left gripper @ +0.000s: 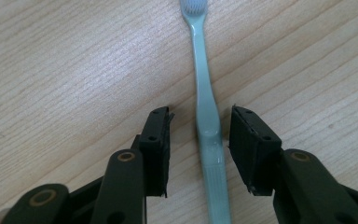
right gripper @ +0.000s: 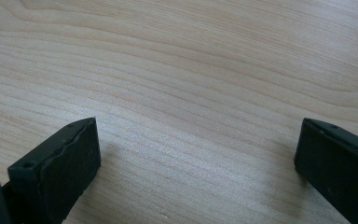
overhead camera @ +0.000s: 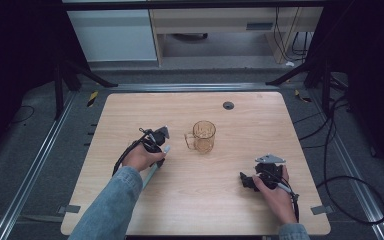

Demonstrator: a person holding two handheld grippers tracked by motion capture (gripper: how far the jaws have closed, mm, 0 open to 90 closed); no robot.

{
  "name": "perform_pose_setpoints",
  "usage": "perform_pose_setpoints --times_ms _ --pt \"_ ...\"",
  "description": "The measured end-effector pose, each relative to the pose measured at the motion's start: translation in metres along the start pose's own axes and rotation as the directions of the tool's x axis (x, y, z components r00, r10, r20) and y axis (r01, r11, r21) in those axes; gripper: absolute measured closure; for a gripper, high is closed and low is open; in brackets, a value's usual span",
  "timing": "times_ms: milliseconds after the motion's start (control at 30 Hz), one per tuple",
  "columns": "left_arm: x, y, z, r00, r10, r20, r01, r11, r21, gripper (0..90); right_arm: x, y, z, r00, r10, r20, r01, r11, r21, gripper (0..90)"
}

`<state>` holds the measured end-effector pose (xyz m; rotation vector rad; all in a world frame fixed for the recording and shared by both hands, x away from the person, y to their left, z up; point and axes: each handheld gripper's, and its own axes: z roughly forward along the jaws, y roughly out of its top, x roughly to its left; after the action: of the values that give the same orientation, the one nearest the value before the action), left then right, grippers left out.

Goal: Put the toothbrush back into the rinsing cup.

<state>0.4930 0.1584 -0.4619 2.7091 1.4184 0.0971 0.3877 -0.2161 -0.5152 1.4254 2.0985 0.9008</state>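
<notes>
The person's arms came in from the bottom of the high view, closest to the camera. The left tongs (overhead camera: 161, 141) sat in the left hand over a pale green toothbrush (overhead camera: 151, 175), which lay flat on the wooden surface (overhead camera: 240, 210). A see-through amber cup (overhead camera: 203, 136) with a handle stood just to the right of the left tongs. The right tongs (overhead camera: 246, 180) rested low on the surface, well apart from the cup and the toothbrush.

In the left gripper view, the toothbrush (left gripper: 208, 126) lay between the two black jaws of the left tongs (left gripper: 199, 122). Its white bristles pointed away from them. The jaws were a little spread, with a thin gap on each side, and were not pinching the handle.

In the right gripper view, the right tongs (right gripper: 198, 140) were spread wide over bare wood, holding nothing.
</notes>
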Motion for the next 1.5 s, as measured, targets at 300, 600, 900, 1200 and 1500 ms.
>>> perform_pose_setpoints --times_ms 300,600,900,1200,1500 --pt "0.0007 0.0000 0.0018 0.9999 -0.014 0.001 0.014 0.9999 -0.004 60.1 0.0000 0.0000 -0.0001 1.0000 0.000 -0.001 0.000 1.000 0.000 0.6" --pt "0.0011 -0.0002 0.0016 0.9997 -0.025 0.001 0.025 0.9997 -0.003 68.3 0.0000 0.0000 0.0000 1.0000 0.000 -0.001 0.000 1.000 0.000 0.6" --pt "0.0024 -0.0012 0.0012 0.9999 -0.011 -0.003 0.011 0.9999 -0.001 73.9 0.0000 0.0000 -0.0001 1.0000 0.000 -0.001 0.000 1.000 0.000 0.6" --pt "0.0013 0.0007 0.0013 0.9998 0.017 -0.005 -0.017 0.9997 0.016 75.8 0.0000 0.0000 0.0000 1.0000 0.001 -0.001 -0.001 1.000 0.000 0.6" --pt "-0.0040 0.0061 0.0017 0.9978 0.062 -0.024 -0.060 0.9966 0.056 76.9 -0.0001 0.0000 0.0000 1.0000 -0.001 0.000 0.001 1.000 0.000 0.6"
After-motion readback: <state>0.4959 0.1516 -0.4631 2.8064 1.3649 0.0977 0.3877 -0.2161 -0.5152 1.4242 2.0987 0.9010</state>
